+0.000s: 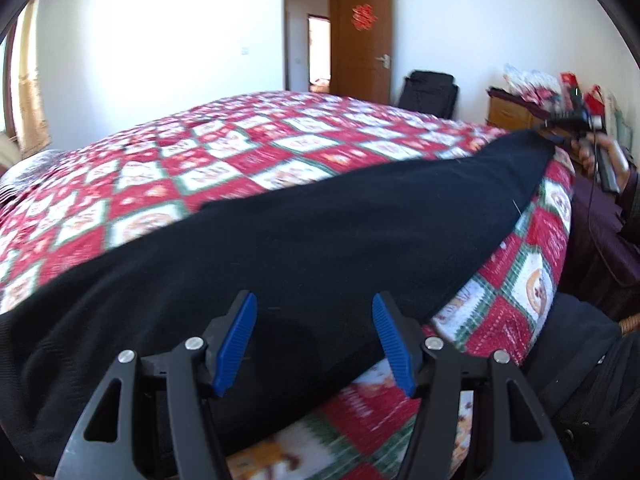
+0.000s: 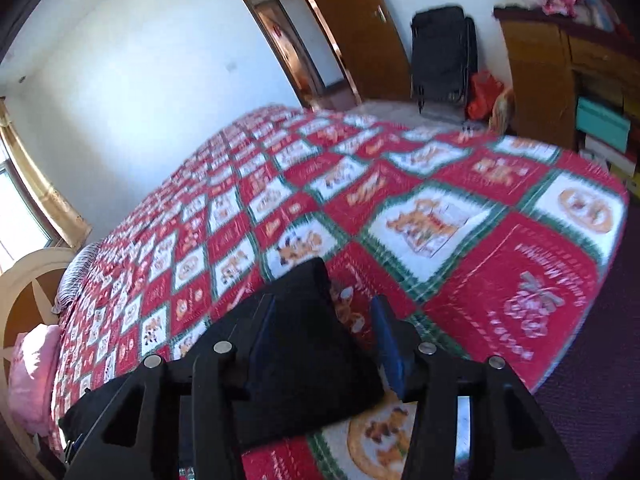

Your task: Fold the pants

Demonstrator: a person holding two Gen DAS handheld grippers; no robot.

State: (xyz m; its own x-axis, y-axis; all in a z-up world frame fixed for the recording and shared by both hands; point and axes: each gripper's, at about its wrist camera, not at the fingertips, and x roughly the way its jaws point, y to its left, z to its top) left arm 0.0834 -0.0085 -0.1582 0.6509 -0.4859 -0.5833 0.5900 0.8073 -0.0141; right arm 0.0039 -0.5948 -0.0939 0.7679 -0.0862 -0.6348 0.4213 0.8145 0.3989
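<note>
Tongs, left (image 1: 314, 340): blue-padded fingers spread wide apart, nothing between them, poised over the near part of the black pants (image 1: 304, 240). The left-wrist view did not settle whether the pads touched the cloth.

Tongs, right (image 2: 322, 340): fingers likewise parted, with the end of the pants (image 2: 308, 360) lying between them; the left finger sat against the fabric, the right finger stood clear of it, so the cloth was not clamped.

Pants: black, laid flat in a long band along the near edge of the bed, running from the left tongs to the far right corner, where the right tongs (image 1: 560, 140) showed small and blurred in the person's hand (image 1: 604, 160).

Bedspread (image 2: 440, 216): red, white and green checked quilt with printed figures, covering the whole bed (image 1: 516, 292) under the pants.

Pillow (image 2: 30, 376): pink, at the far left end of the bed, beside a wooden headboard (image 2: 28, 280).

Suitcase (image 2: 444, 52): black, upright against the white wall beyond the bed.

Door (image 1: 366, 40): brown wood, standing open, a red ornament (image 1: 364, 17) on its face.

Cabinet (image 2: 536, 80): wooden, right of the suitcase, with coloured items piled on top.

Curtain (image 2: 44, 184): golden, at the window on the left.
</note>
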